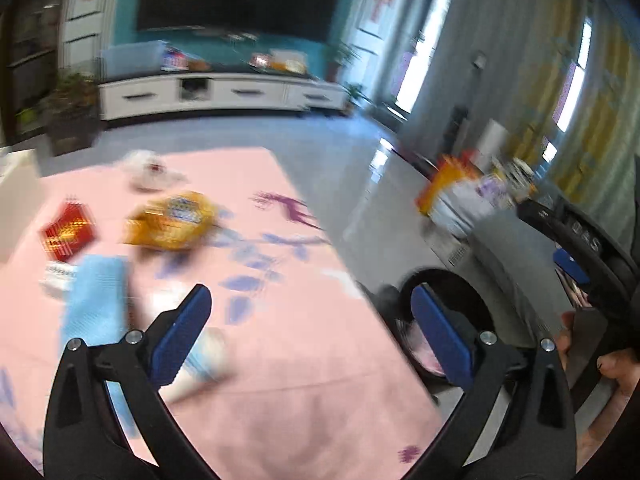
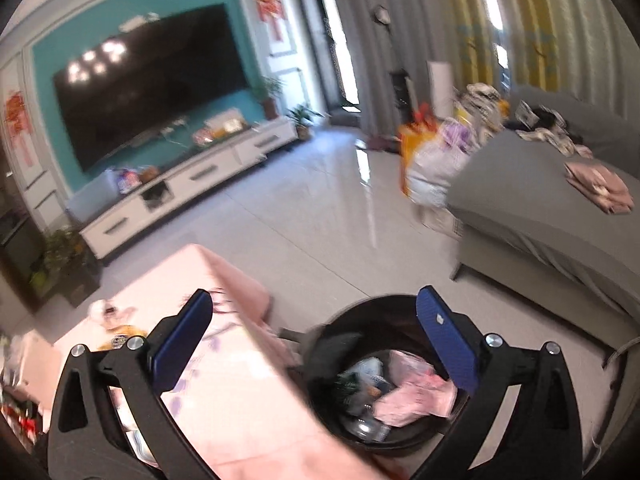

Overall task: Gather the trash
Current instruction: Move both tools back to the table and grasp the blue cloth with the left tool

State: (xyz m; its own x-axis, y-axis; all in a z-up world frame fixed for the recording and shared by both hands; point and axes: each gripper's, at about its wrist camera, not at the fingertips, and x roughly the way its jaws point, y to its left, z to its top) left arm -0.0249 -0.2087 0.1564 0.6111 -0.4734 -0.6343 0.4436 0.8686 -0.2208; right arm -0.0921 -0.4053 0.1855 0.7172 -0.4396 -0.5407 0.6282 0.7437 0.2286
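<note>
Yellow snack bag [image 1: 170,220] lying on pink counter [image 1: 304,340], ahead-left of left gripper [image 1: 308,332], long axis crosswise. Left fingers spread, gripping nothing; nearer. Right gripper [image 2: 316,336] likewise spread, empty, hovering over black bin [image 2: 332,324].

The left gripper [image 1: 310,332] is held wide apart, nothing between its pads. The right gripper [image 2: 314,338] is likewise spread and empty.
</note>
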